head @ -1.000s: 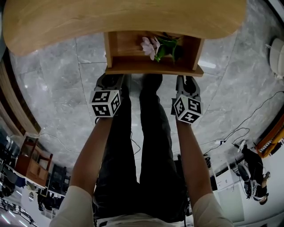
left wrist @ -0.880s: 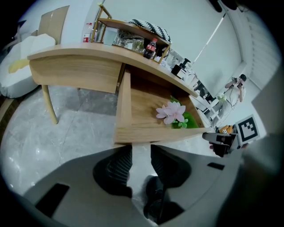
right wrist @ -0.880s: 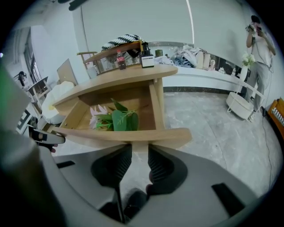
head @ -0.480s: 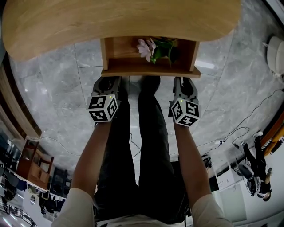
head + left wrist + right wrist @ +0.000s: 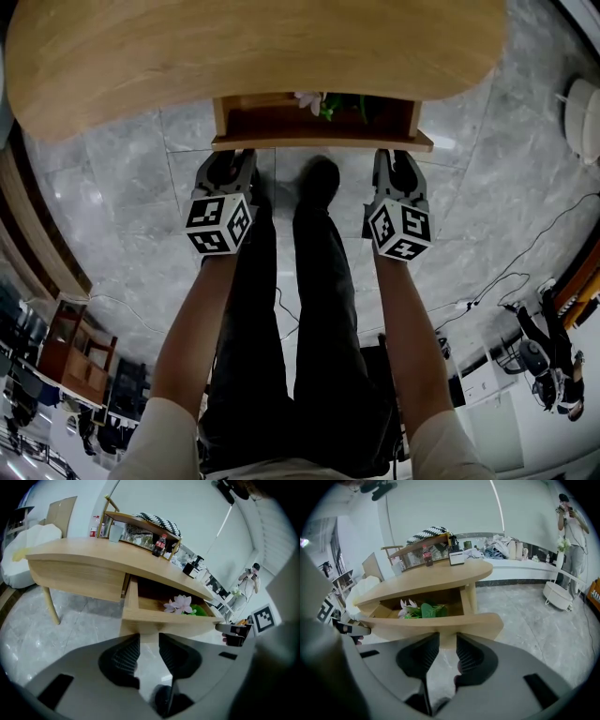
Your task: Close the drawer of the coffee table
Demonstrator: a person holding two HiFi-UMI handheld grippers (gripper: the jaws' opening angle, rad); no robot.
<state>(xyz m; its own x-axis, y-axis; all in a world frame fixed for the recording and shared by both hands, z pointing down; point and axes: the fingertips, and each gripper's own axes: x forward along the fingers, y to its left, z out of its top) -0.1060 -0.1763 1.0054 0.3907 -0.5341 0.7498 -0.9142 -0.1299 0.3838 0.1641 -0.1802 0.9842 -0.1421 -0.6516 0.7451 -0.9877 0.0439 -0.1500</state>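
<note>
The coffee table's wooden top (image 5: pixel 253 47) fills the head view's upper part. Its drawer (image 5: pixel 319 142) sticks out only a little from under the top, with a pink flower and green leaves (image 5: pixel 314 101) just showing inside. My left gripper (image 5: pixel 230 159) is at the left part of the drawer front (image 5: pixel 168 620), my right gripper (image 5: pixel 398 161) at the right part (image 5: pixel 436 623). The left gripper (image 5: pixel 149 641) is open and holds nothing. So is the right gripper (image 5: pixel 447 641). Both sets of tips sit right at the front panel. The flower (image 5: pixel 178 604) (image 5: pixel 410 609) lies in the drawer.
The person's dark trouser legs and a shoe (image 5: pixel 317 178) stand between the grippers on the grey marble floor. Cables (image 5: pixel 506 272) trail at the right. A wooden rack with bottles (image 5: pixel 140 527) sits on the table. Another person (image 5: pixel 572 522) stands far right.
The drawer has slid further in under the table top, hiding most of the flower. Both grippers have moved forward with its front panel.
</note>
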